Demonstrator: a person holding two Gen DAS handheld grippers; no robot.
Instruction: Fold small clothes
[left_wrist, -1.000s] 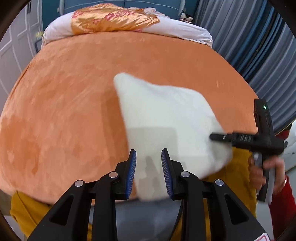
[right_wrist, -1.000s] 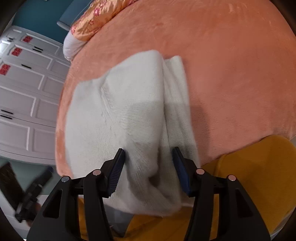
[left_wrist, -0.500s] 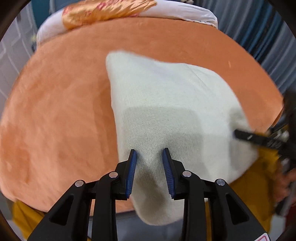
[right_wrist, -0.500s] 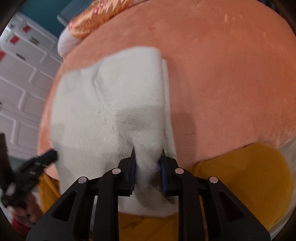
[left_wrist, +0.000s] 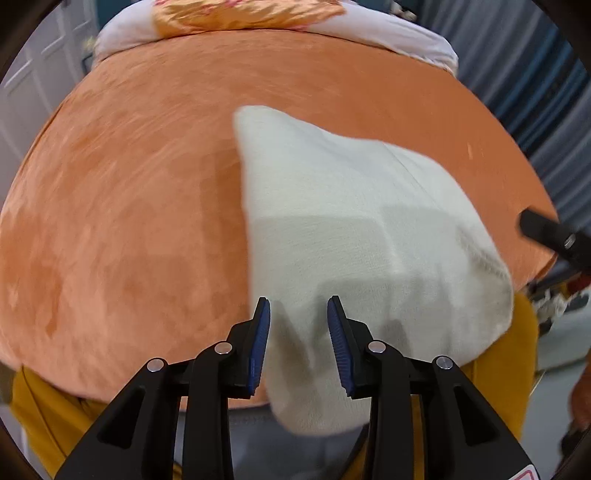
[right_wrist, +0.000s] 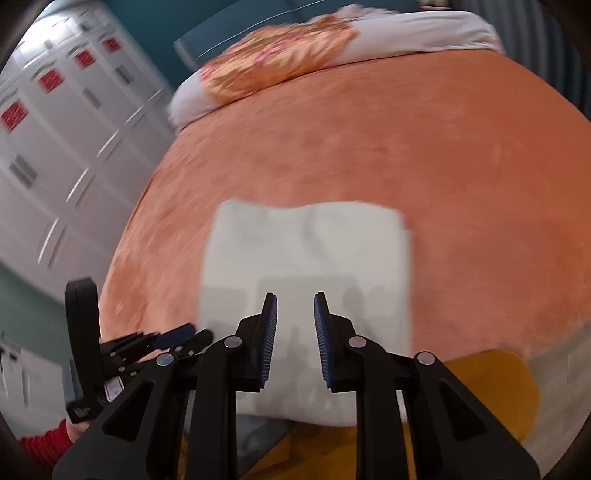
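Note:
A cream knit garment (left_wrist: 354, 236) lies folded on the orange bedspread (left_wrist: 129, 206), its near edge hanging over the bed's front edge. In the right wrist view the garment (right_wrist: 306, 254) is a flat rectangle. My left gripper (left_wrist: 298, 310) is open, its fingers over the garment's near left corner, holding nothing. My right gripper (right_wrist: 295, 306) is open above the garment's near edge, holding nothing. The left gripper (right_wrist: 177, 334) also shows at the lower left of the right wrist view, and a tip of the right gripper (left_wrist: 546, 232) at the right edge of the left wrist view.
A white pillow (left_wrist: 388, 29) and an orange floral quilt (left_wrist: 240, 14) lie at the head of the bed. White wardrobe doors (right_wrist: 55, 140) stand to the left, blue-grey curtains (left_wrist: 535, 92) to the right. A mustard bed skirt (right_wrist: 491, 391) hangs below the front edge.
My right gripper was shut on the garment's near edge half a second ago; now it is open and pulled back and up. The garment lies flatter. The left gripper stays open.

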